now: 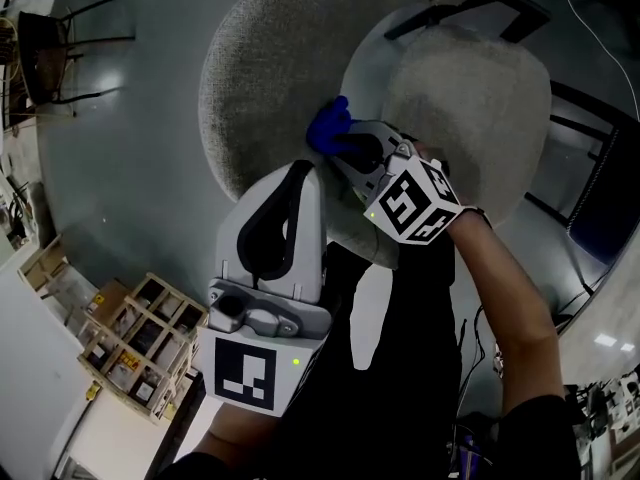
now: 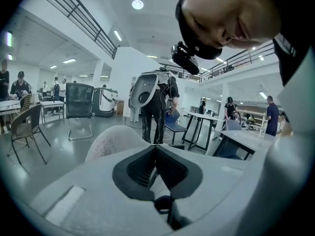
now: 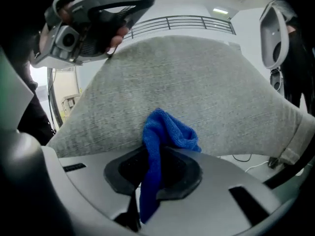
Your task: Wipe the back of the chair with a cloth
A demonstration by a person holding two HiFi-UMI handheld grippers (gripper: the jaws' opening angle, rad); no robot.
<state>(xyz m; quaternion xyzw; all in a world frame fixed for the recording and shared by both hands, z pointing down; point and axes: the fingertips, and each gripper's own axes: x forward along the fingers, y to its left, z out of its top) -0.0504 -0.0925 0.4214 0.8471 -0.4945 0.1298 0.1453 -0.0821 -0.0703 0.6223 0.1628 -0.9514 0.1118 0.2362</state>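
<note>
The head view looks steeply down on the chair back (image 1: 262,83). The right gripper view faces it close up. The left gripper view looks out across the hall (image 2: 123,65).

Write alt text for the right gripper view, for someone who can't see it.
A blue cloth is clamped between the jaws of the right gripper, and its bunched top sits against the chair back. The chair back is grey fabric and fills most of the view. The loose end of the cloth hangs down over the gripper's grey body.
</note>
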